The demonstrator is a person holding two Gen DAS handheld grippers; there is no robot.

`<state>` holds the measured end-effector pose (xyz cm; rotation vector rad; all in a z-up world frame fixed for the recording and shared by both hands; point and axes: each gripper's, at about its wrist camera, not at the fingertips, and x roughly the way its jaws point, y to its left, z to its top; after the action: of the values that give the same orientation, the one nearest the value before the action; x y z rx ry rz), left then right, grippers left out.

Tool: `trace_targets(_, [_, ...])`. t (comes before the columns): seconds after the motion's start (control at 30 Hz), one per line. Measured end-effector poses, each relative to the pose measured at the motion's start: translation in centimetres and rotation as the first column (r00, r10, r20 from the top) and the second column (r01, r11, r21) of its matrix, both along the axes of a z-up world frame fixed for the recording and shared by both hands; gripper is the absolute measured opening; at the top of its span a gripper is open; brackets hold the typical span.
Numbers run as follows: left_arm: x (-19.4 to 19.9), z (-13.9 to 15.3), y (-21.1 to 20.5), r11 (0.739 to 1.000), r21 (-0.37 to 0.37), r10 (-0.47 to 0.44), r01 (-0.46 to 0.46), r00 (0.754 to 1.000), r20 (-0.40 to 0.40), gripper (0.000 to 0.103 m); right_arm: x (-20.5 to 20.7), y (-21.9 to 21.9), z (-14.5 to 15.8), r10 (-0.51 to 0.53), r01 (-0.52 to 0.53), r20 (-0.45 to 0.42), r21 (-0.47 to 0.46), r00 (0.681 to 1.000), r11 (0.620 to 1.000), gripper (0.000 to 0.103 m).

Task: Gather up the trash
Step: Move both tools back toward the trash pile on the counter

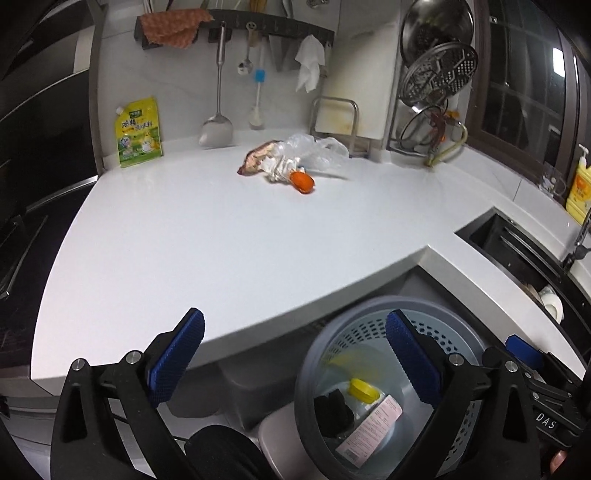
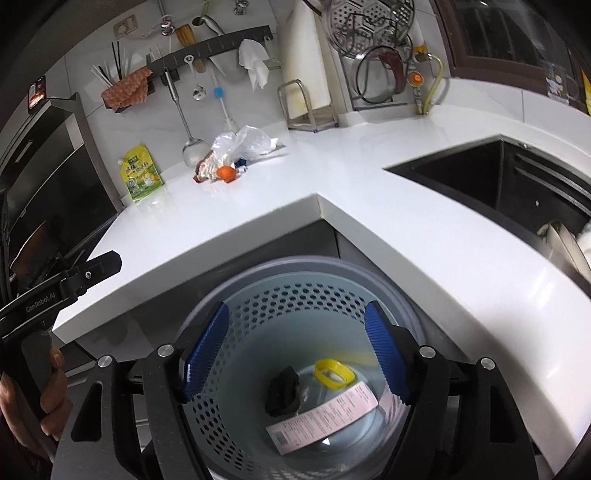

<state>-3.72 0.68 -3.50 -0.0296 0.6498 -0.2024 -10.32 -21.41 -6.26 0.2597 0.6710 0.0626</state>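
A grey perforated trash bin (image 1: 332, 332) (image 2: 266, 306) stands on the floor below the counter corner. In it lie a clear bottle with a yellow cap (image 2: 333, 373) (image 1: 364, 390), a pink label and a black scrap (image 2: 282, 391). On the white counter (image 1: 221, 240) (image 2: 369, 184) a trash pile lies far back: a clear plastic bag (image 1: 314, 149) (image 2: 243, 142), crumpled wrappers (image 1: 264, 158) and an orange item (image 1: 302, 181) (image 2: 226, 172). My left gripper (image 1: 295, 339) is open and empty at the counter's front edge. My right gripper (image 2: 297, 354) is open and empty above the bin.
A yellow-green pouch (image 1: 138, 133) (image 2: 142, 177) leans on the back wall. Utensils hang from a rail (image 1: 236, 29). A cutting board rack (image 1: 340, 118) and pot-lid rack (image 1: 436, 81) stand back right. A dark sink (image 2: 517, 192) with dishes is right; yellow soap bottle (image 1: 580, 184).
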Motion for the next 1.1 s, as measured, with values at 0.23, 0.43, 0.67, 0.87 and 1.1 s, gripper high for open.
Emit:
trace_targets(0.23, [1.9,1.5,1.3,0.999,-0.026,0.025,-0.024,0.999,0.030,0.097,2.4,1.1,1.7,0.031,-0.030,0.030,-0.032,0.999,0.999,0.078])
trace_targets(0.43, [3.8,2.4,2.1,0.998,-0.047,0.037,-0.034,0.998,0.046,0.097,5.1,1.9,3.0,0.061,-0.059,0.048,-0.054,0.997,0.997,0.078])
trace_targets(0.67, [6.4,3.3,3.3,0.997,-0.055,0.060,-0.057,0.996,0.061,0.097,9.0,2.5,4.8,0.083,-0.078,0.055,-0.084,0.995,0.993,0.078])
trace_targets(0.87, [8.8,3.7,4.0,0.996,-0.047,0.081,-0.078,0.995,0.064,0.097,12.2,2.5,5.4,0.093,-0.090,0.051,-0.069,0.994,0.994,0.078])
trace_targets(1.1, [11.6,3.7,4.6,0.994,-0.042,0.103,-0.101,0.994,0.044,0.097,16.0,3.5,6.2,0.127,-0.122,0.048,-0.088,0.991,0.989,0.078])
